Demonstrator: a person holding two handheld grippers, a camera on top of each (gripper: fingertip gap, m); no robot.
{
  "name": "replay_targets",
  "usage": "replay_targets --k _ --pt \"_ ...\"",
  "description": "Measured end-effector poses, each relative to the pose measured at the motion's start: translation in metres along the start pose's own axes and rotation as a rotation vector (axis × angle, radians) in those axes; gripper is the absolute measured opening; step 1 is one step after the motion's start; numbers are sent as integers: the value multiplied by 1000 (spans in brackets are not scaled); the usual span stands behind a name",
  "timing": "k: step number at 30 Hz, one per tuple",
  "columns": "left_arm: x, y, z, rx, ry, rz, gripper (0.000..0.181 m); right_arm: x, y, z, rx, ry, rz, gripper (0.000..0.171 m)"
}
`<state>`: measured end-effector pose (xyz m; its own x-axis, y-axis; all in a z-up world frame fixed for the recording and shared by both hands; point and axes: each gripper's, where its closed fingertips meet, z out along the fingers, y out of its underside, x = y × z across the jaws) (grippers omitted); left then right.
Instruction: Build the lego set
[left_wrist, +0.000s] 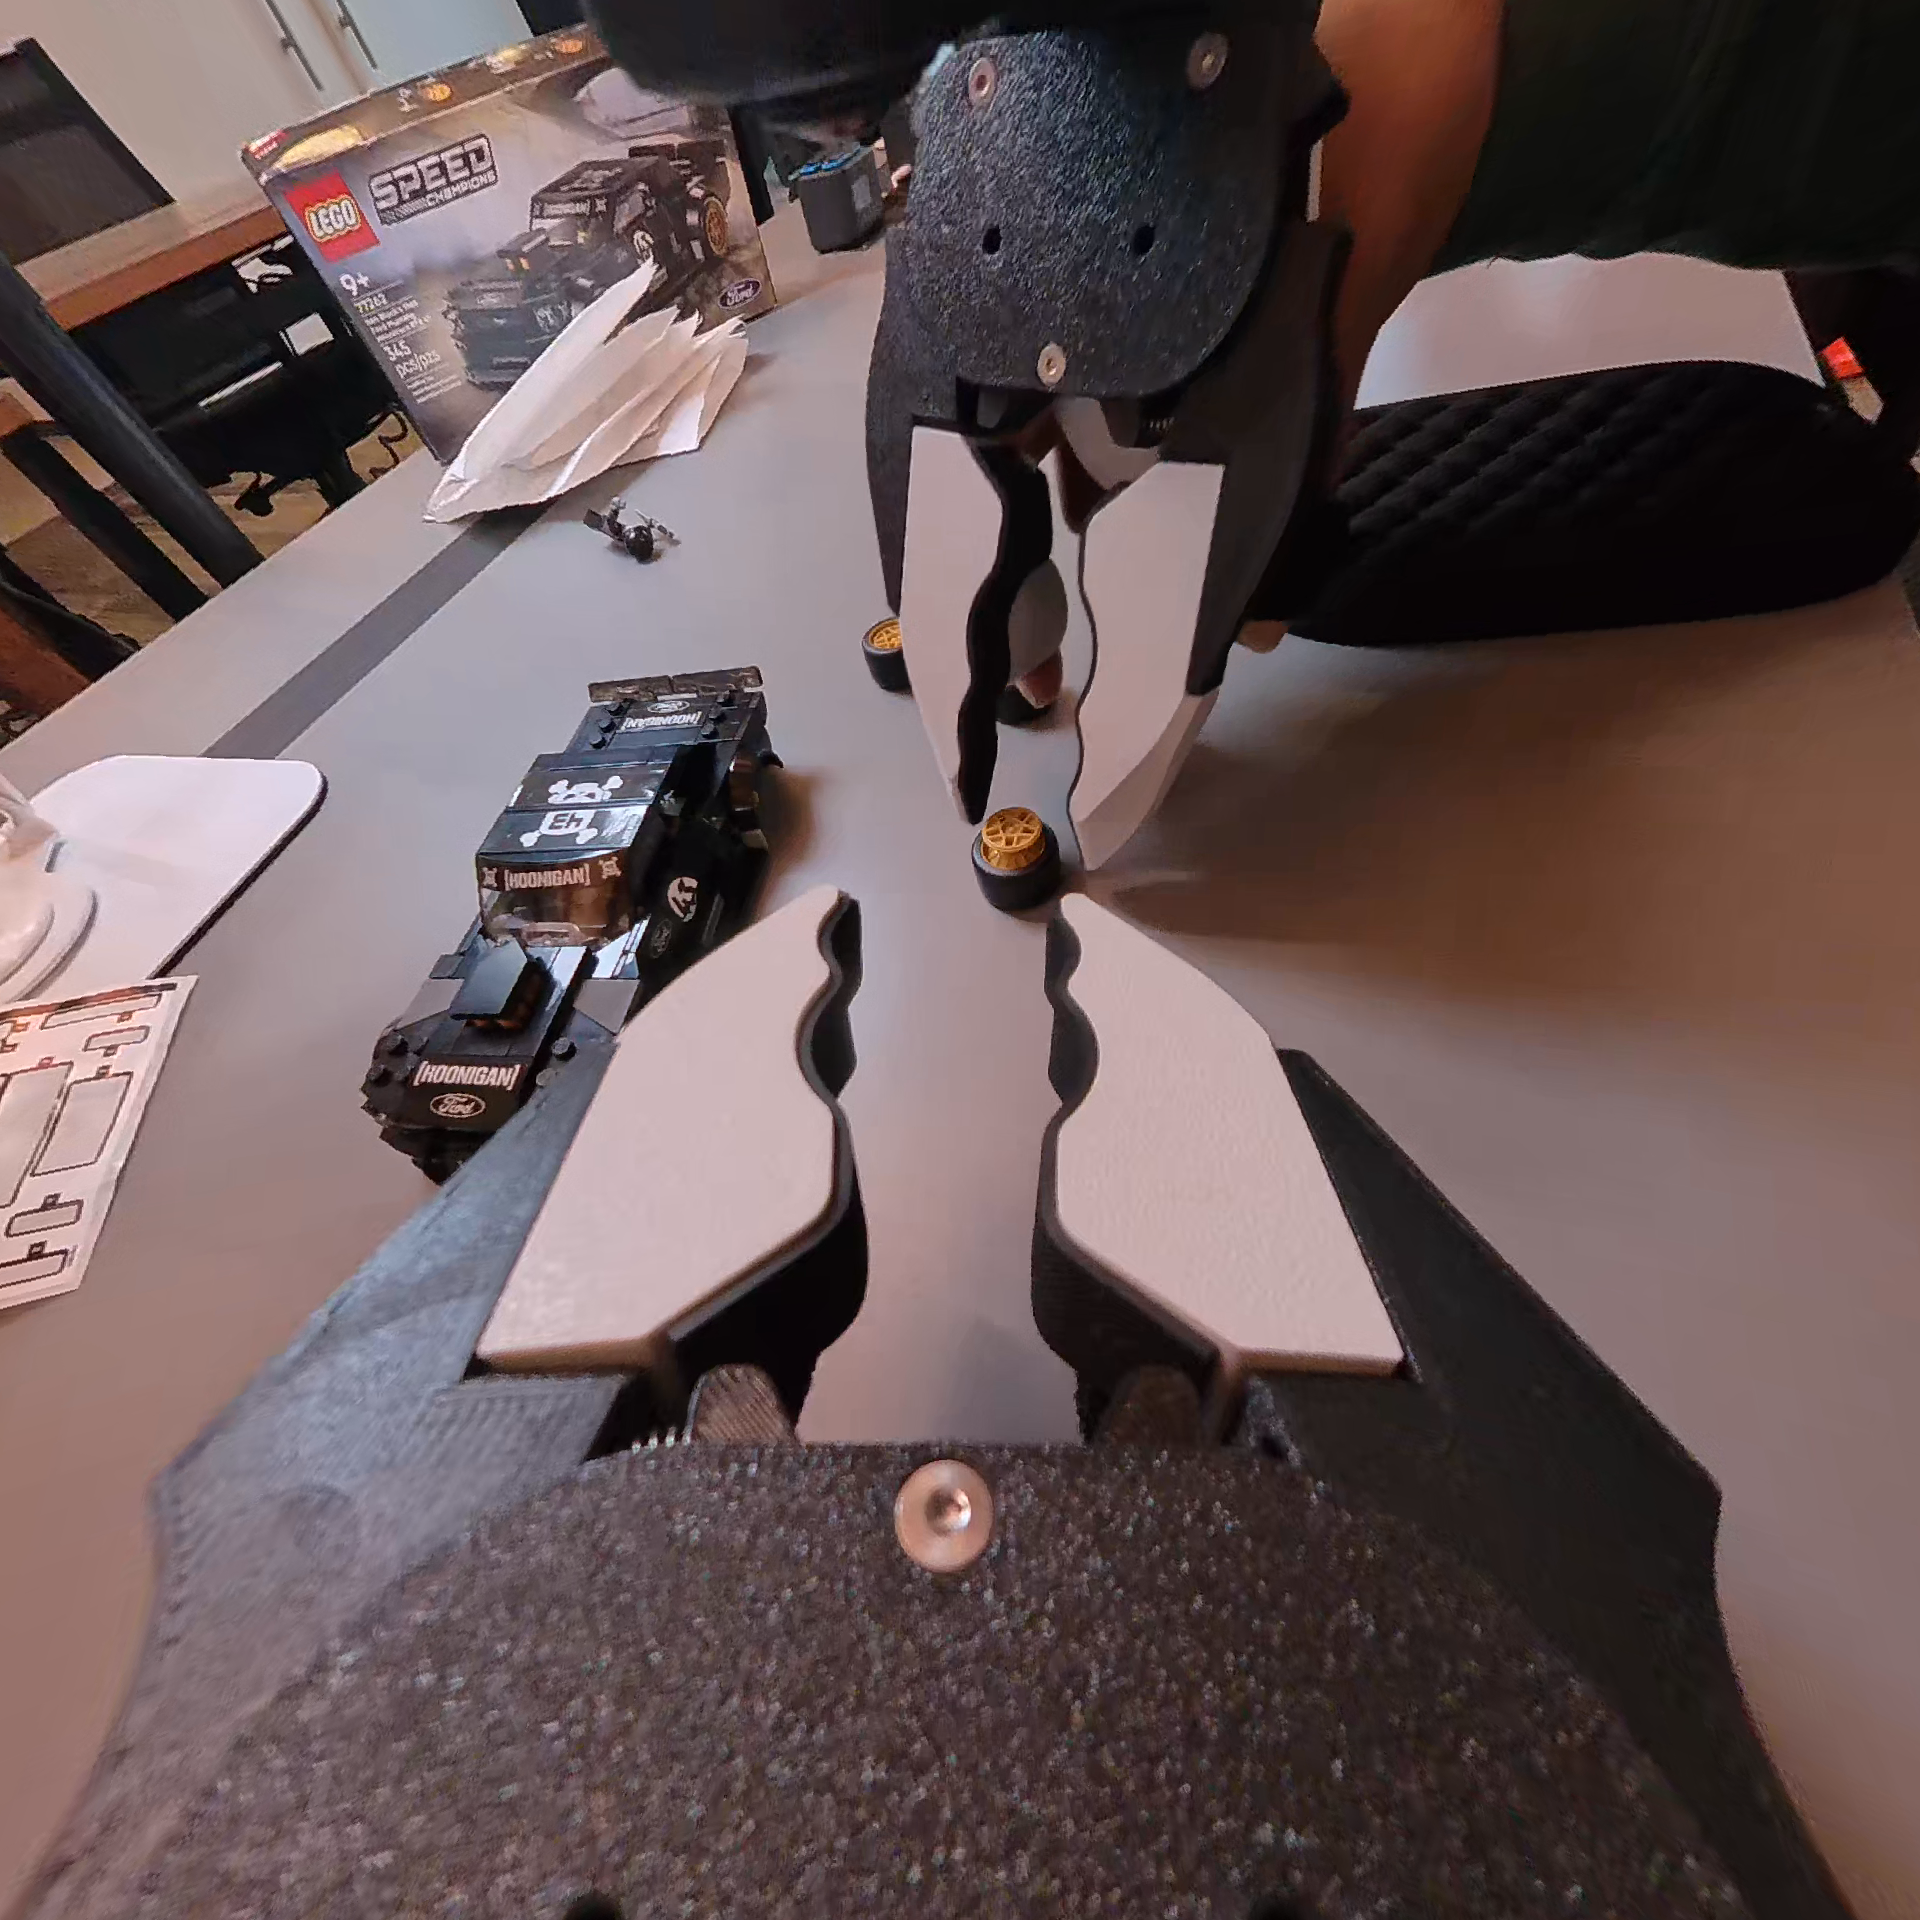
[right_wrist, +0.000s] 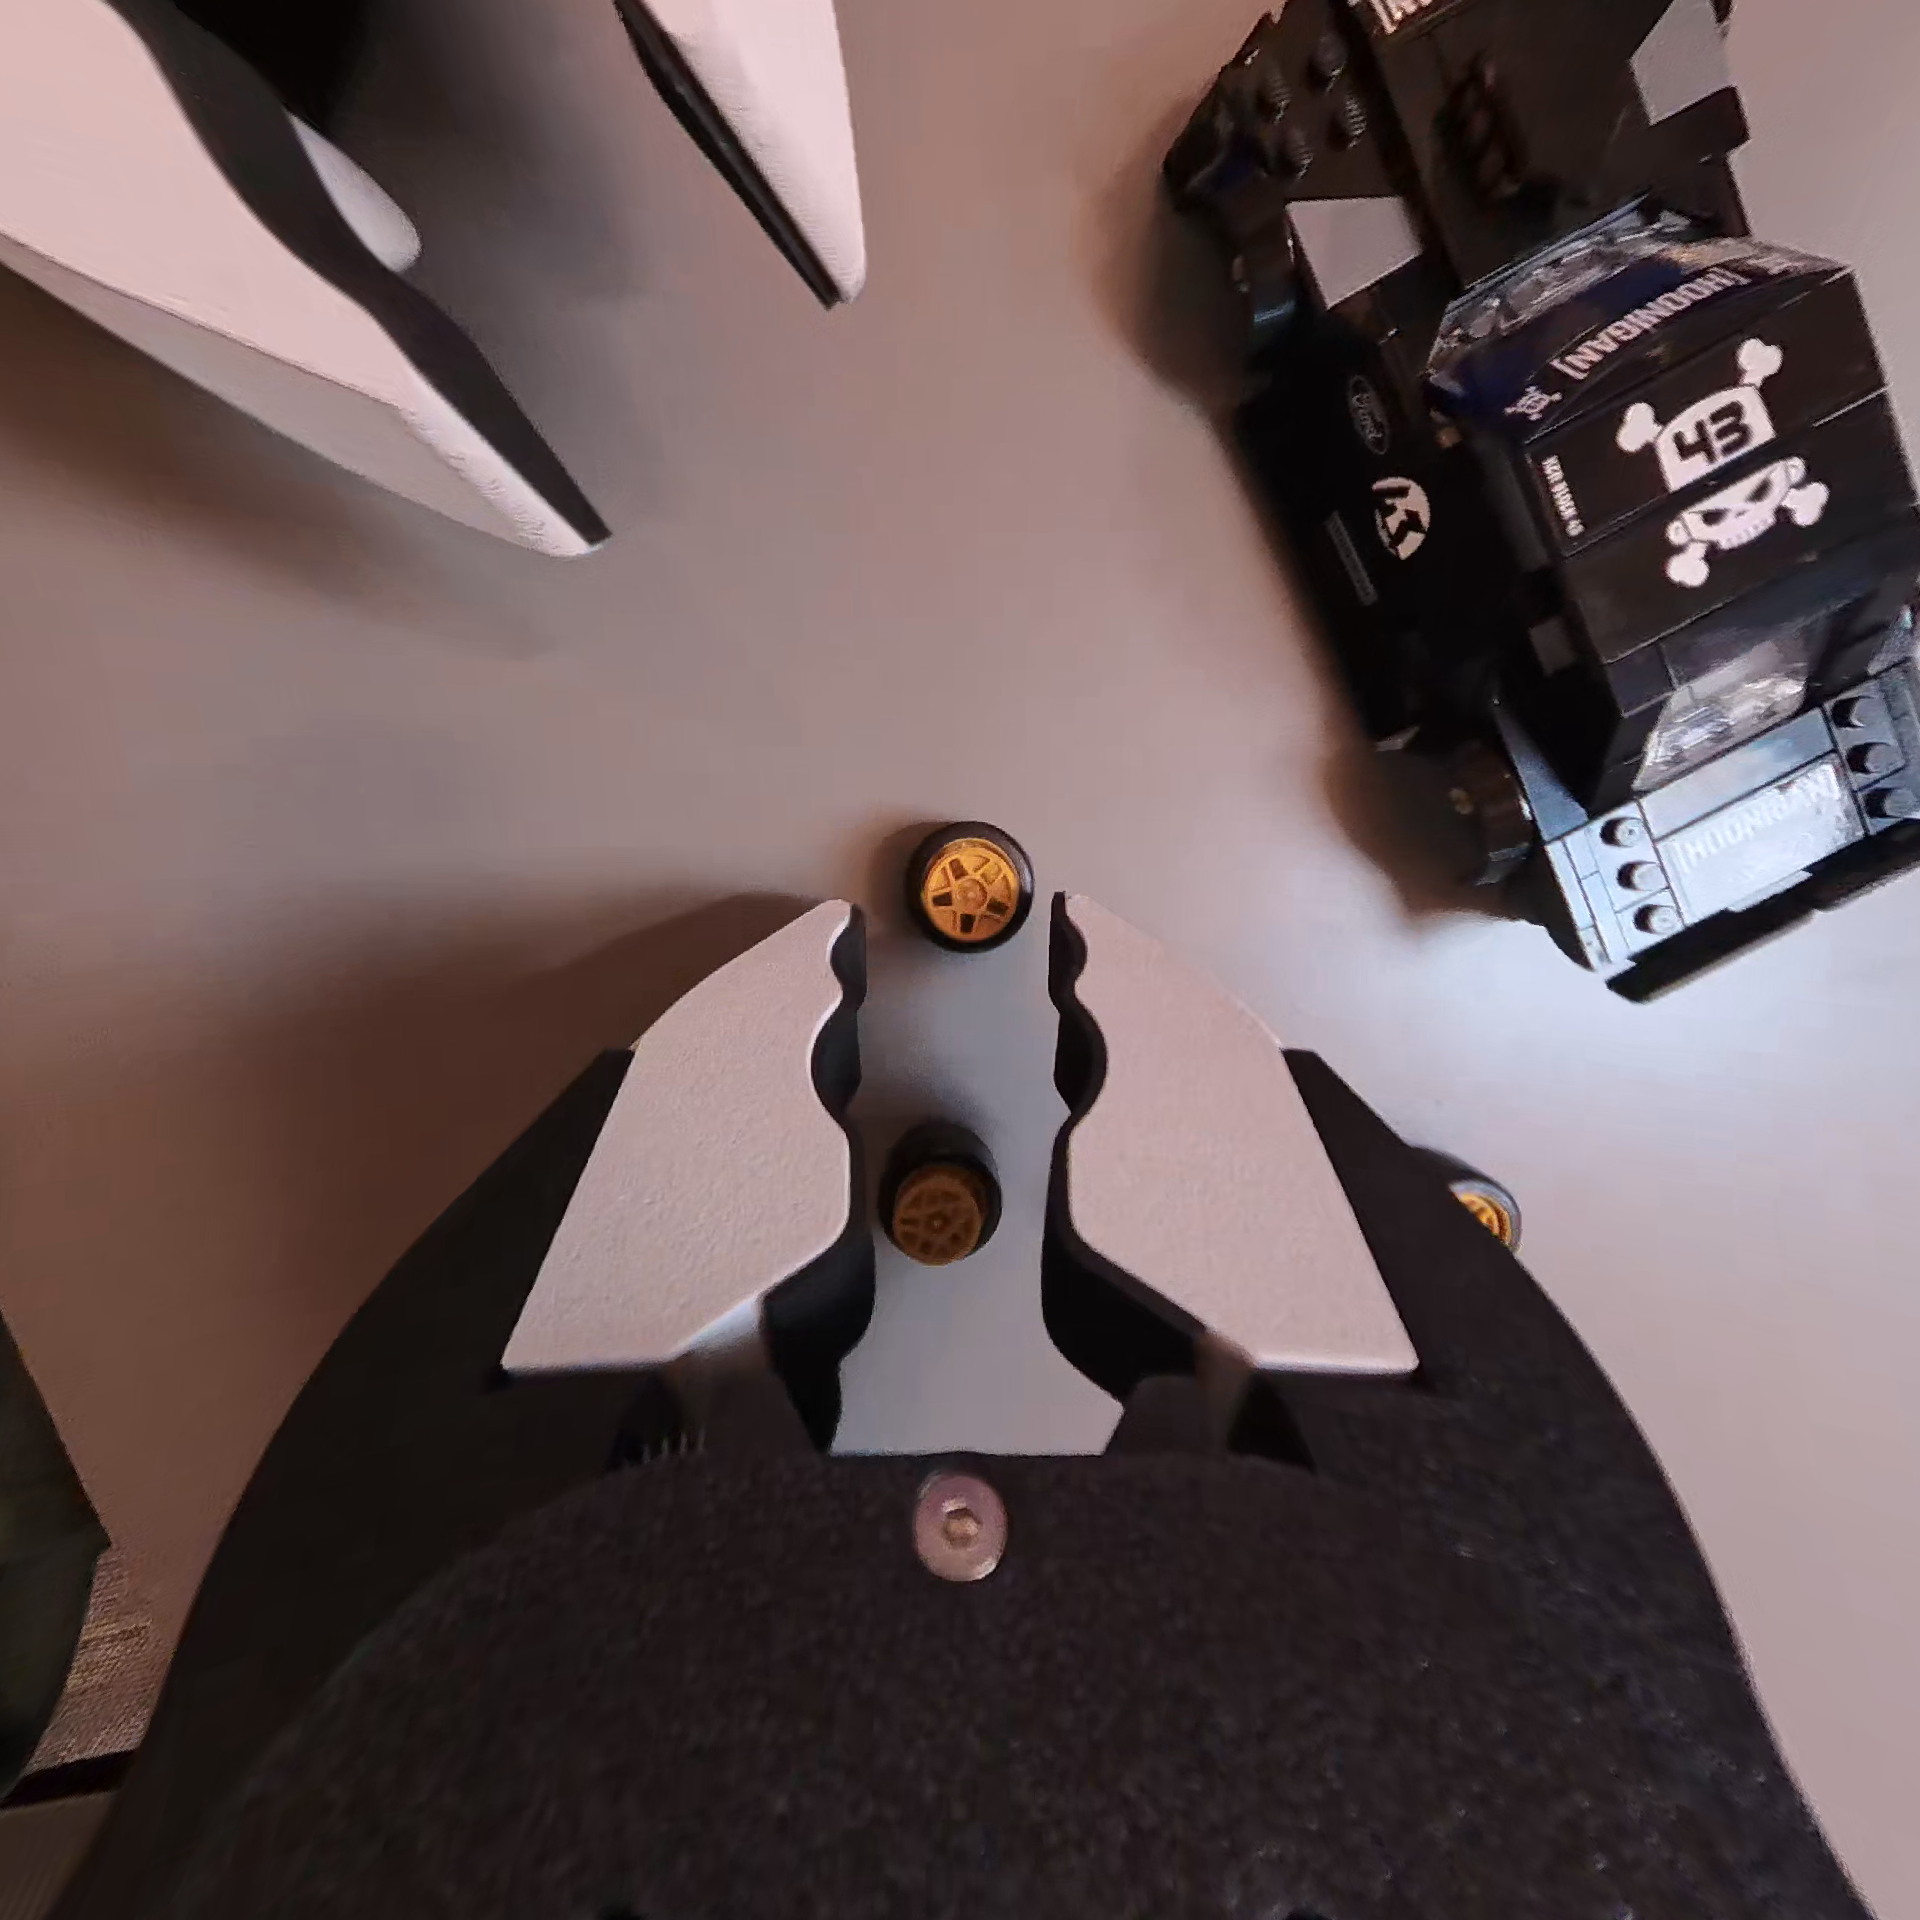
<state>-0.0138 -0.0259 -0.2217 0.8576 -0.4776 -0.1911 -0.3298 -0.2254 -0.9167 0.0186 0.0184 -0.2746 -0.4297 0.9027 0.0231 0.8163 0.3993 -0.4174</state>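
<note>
On the grey worktop (left_wrist: 1455, 1039), the black lego car (left_wrist: 582, 935) sits wheel-less at left, a gold-rimmed wheel (left_wrist: 1016, 854) lies loose between the two facing claws, the left claw (left_wrist: 951, 914) spread and empty, the right claw (right_wrist: 954, 914) likewise released, with a second wheel (right_wrist: 938, 1205) beneath its gap.
</note>
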Motion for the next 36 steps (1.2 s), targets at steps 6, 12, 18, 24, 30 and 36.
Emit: replay_targets --k 6,12,18,24,30,36 --pt "3 1 0 -7 3 27 34 2 -2 1 -14 7 -4 30" --pt "5 2 1 -18 7 38 34 1 -5 -7 15 2 8 23" --pt "5 4 1 -22 4 40 34 1 -6 -3 28 -2 14 16" --pt "7 12 9 -96 44 17 35 -17 0 -34 109 -5 19 16" --pt "18 17 41 -279 244 0 35 -47 24 -34 156 -14 106 16" --pt "23 26 72 -440 300 68 37 -51 37 -30 184 9 165 16"
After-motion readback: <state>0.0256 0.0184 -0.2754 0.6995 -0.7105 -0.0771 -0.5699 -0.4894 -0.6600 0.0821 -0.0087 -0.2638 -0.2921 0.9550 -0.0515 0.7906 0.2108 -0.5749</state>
